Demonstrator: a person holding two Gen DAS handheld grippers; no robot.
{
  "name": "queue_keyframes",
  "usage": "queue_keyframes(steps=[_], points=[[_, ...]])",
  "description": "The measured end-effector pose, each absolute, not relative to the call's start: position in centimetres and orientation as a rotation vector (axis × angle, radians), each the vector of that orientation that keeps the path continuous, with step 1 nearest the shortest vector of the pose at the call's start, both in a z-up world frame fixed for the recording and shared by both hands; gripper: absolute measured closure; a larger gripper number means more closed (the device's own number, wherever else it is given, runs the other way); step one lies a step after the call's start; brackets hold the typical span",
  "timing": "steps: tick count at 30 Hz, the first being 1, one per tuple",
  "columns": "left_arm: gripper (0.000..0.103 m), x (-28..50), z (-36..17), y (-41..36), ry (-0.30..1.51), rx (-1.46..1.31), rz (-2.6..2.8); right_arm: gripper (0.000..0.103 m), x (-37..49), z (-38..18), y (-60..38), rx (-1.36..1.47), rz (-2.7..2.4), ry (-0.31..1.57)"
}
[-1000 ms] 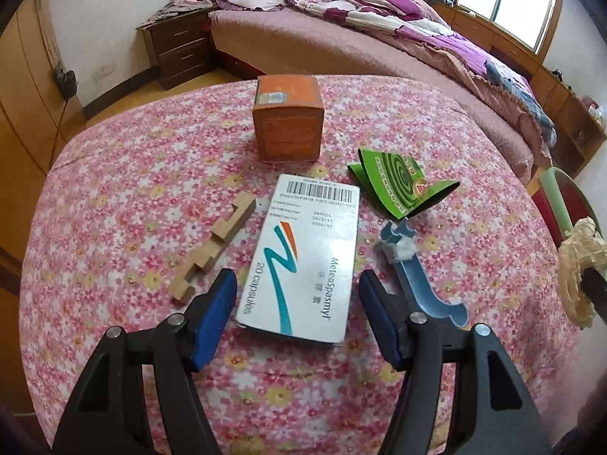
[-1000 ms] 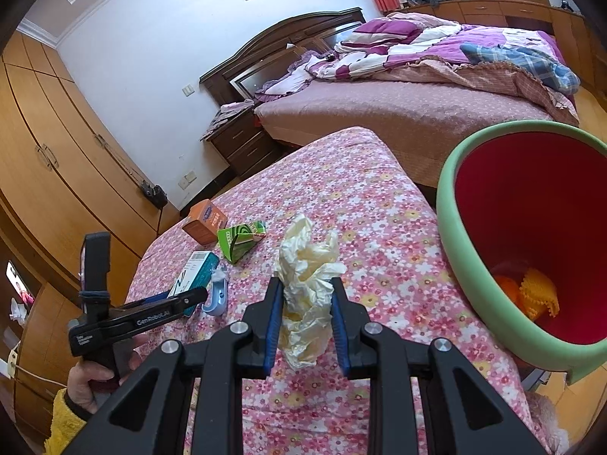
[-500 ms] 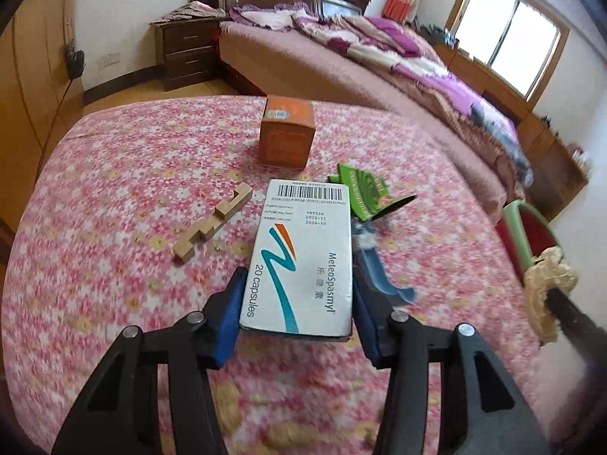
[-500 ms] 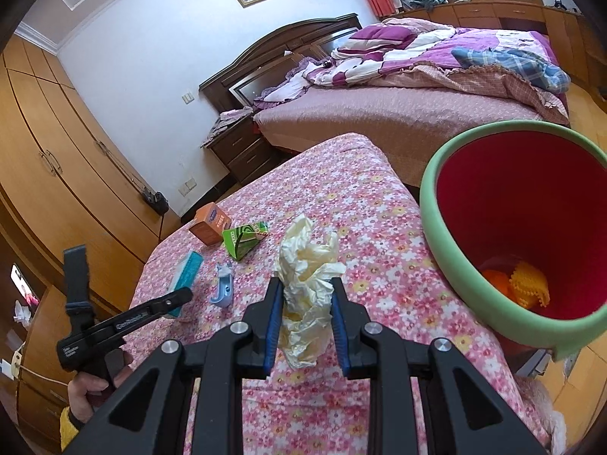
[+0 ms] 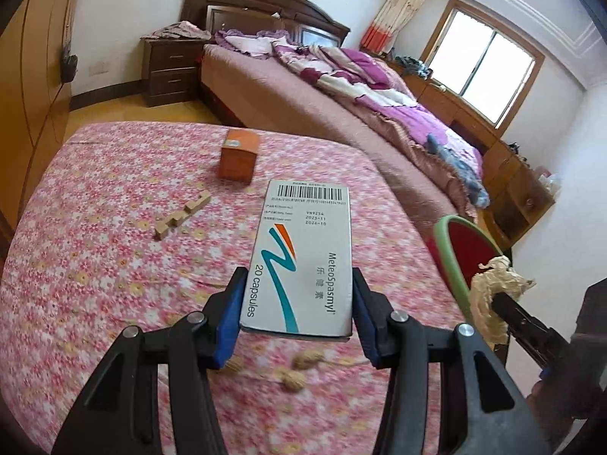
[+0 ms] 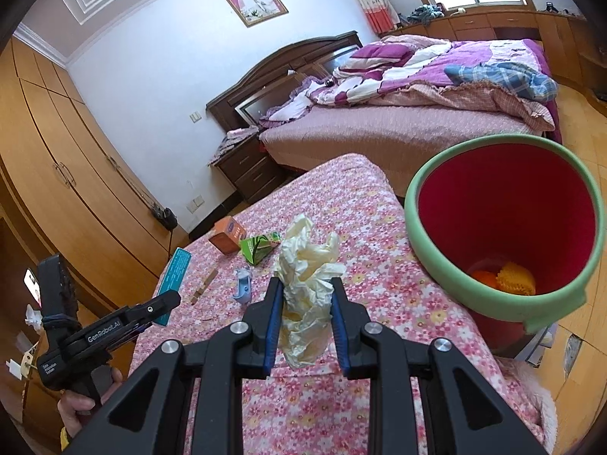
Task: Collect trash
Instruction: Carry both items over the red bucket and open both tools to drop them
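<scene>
Gripped at its near end in the left gripper (image 5: 298, 276), jaws just closed onto it at a middling width: white capsule box (image 5: 303, 250), held clear above the flowered tablecloth (image 5: 95, 265). Long axis straight ahead along the fingers, barcode end farthest out, printed face up.

Pinched in the narrow-set right gripper (image 6: 306, 288): crumpled cream paper wad (image 6: 307, 261), standing roughly upright, top well proud of the pads.

Off the table's right edge, to the right of both claws: green-rimmed red bin (image 6: 417, 204), holding some orange and yellow scraps. Nearer to it, the right hand, with the wad just beside the rim; farther off, the box, a rightward swing needed. Bin mouth possibly tilted toward the table, though hard to judge through the fisheye bend.

Lying on the cloth: orange carton (image 5: 239, 155), green wrapper (image 6: 260, 248), blue clip (image 6: 242, 288), wooden piece (image 5: 182, 214).
</scene>
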State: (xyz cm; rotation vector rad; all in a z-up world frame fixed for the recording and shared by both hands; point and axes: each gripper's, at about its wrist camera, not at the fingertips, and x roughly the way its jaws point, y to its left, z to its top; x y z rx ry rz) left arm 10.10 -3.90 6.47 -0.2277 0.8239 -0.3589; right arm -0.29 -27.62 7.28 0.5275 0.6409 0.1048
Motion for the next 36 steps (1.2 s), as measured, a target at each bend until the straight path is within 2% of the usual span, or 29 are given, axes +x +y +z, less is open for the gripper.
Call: queue_keyframes(steps=[19, 36], points=[[0.051, 8.7, 8.8, -12.9, 0.811, -0.141, -0.517, 0.076, -4.2, 7.7, -32.5, 0.566, -0.005, 0.553], [0.051, 11.2, 7.0, -25.0, 0.872, 0.013, -0.688, 0.076, -4.6, 5.3, -39.5, 0.614, -0.183, 0.552]])
